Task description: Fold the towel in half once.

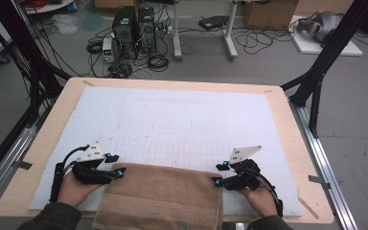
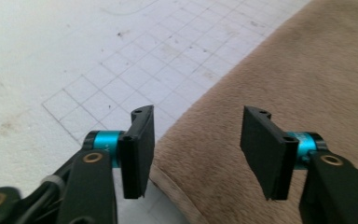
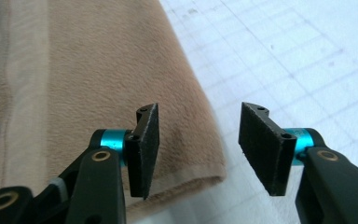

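A folded tan towel (image 1: 160, 191) with a patterned band lies on the white gridded mat (image 1: 182, 115) at the near edge of the table. My left gripper (image 1: 116, 164) hovers at the towel's far left corner, and my right gripper (image 1: 219, 173) at its far right corner. In the left gripper view the gripper (image 2: 196, 149) is open, with the towel (image 2: 270, 70) and its rounded edge below the gap and nothing pressed between the pads. The right gripper view has that gripper (image 3: 196, 144) open too, above the towel's (image 3: 98, 70) corner and the mat beside it.
The mat covers most of a wooden tabletop (image 1: 52, 124) with metal rails along its sides. Black frame poles (image 1: 330, 52) stand at the back corners. Computer towers (image 1: 134, 28) and cables sit on the floor beyond the table.
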The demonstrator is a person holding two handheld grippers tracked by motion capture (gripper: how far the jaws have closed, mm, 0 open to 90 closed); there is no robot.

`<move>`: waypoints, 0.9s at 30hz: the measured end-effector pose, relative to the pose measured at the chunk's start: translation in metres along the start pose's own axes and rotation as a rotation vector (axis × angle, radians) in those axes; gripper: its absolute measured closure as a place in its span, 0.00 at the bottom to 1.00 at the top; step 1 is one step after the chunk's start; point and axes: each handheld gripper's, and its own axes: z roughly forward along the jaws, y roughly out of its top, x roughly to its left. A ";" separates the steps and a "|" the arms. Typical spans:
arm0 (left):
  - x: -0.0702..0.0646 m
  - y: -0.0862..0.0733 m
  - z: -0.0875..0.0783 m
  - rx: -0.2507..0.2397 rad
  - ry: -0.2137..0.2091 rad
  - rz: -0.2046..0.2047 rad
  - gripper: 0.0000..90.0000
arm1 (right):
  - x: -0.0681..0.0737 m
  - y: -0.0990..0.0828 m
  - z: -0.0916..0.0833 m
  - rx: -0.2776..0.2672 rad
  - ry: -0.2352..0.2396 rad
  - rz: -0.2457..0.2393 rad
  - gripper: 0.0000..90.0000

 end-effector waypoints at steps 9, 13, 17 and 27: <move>0.012 -0.008 0.016 0.091 -0.064 -0.057 0.58 | -0.007 -0.008 0.016 0.031 0.038 0.019 0.71; 0.010 -0.006 0.014 0.084 -0.085 -0.055 0.89 | -0.008 -0.001 0.018 0.054 0.107 -0.019 0.91; 0.017 0.005 0.011 0.040 -0.018 -0.076 0.90 | -0.017 0.016 0.017 0.073 0.061 -0.045 0.93; 0.067 0.090 0.018 -0.055 0.149 -0.080 0.91 | -0.083 0.085 -0.007 -0.020 -0.098 -0.041 0.94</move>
